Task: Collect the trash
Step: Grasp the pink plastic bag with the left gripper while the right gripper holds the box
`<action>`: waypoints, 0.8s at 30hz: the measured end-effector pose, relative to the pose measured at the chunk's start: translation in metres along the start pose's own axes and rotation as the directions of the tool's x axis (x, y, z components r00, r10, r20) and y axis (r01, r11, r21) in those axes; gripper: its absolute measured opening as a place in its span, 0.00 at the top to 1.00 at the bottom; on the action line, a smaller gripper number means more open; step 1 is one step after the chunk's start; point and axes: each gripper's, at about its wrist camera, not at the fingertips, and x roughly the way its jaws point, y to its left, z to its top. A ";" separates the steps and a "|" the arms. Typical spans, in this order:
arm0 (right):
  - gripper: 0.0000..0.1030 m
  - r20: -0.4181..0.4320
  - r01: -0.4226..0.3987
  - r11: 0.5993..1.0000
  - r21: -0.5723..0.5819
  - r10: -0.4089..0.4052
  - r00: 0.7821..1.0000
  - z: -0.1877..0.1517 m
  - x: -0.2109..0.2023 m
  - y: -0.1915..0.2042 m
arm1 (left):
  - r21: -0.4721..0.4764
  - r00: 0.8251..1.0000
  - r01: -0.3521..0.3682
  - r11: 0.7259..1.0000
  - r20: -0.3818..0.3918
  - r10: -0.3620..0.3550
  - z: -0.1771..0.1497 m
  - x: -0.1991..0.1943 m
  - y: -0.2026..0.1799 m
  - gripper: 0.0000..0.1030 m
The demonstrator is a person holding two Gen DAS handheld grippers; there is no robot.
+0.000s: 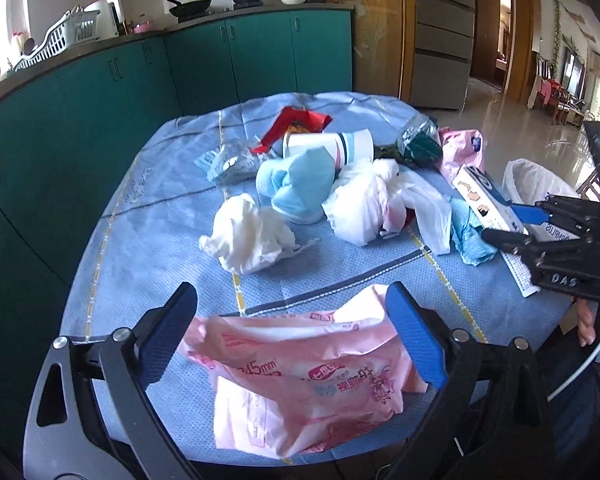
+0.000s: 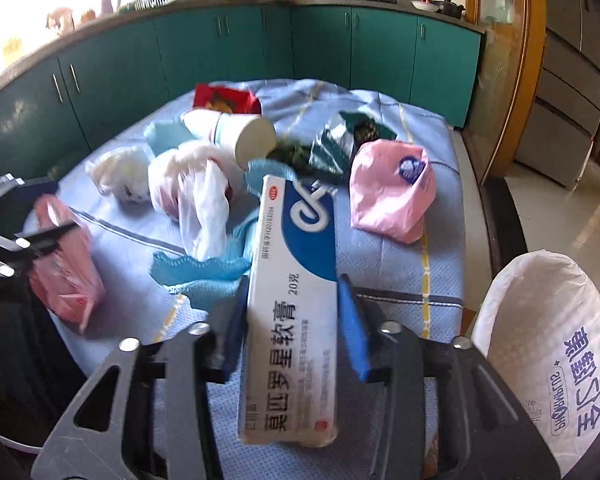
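My left gripper (image 1: 292,312) is open, its blue pads either side of a pink printed plastic wrapper (image 1: 300,380) at the table's near edge; the wrapper also shows in the right wrist view (image 2: 66,264). My right gripper (image 2: 294,300) is shut on a long white and blue ointment box (image 2: 296,304), held over the table's right side; the box also shows in the left wrist view (image 1: 488,204). Trash lies in a heap on the blue tablecloth (image 1: 148,216): a white crumpled tissue (image 1: 248,236), a light blue cloth (image 1: 296,184), a paper cup (image 1: 332,146), white plastic bags (image 1: 372,204).
A white bag-lined bin (image 2: 548,344) stands just right of the table, also seen in the left wrist view (image 1: 536,184). A red packet (image 1: 296,124), a dark green foil bag (image 1: 420,144) and a pink bag (image 2: 392,192) lie farther back. Green kitchen cabinets (image 1: 220,60) stand behind.
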 end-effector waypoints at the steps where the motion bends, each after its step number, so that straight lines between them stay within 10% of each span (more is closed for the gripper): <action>1: 0.50 0.001 0.001 1.000 -0.001 -0.001 1.000 0.000 0.001 0.001 | 0.008 1.000 0.008 1.000 0.014 -0.008 0.001 -0.005 0.003 0.08; 12: 0.18 0.013 0.011 1.000 0.014 -0.011 1.000 0.004 -0.001 -0.001 | 0.175 0.984 0.174 0.969 -0.056 -0.167 -0.029 -0.013 0.004 0.03; 18: 0.17 -0.021 0.029 1.000 -0.009 -0.029 0.999 0.001 0.007 0.004 | 0.122 0.985 0.143 0.982 -0.118 -0.128 -0.034 0.024 -0.008 0.04; 24: 0.23 -0.037 0.044 0.999 -0.006 -0.045 0.998 -0.004 0.011 0.001 | 0.084 0.988 0.130 0.988 -0.090 -0.122 -0.030 0.027 -0.002 0.26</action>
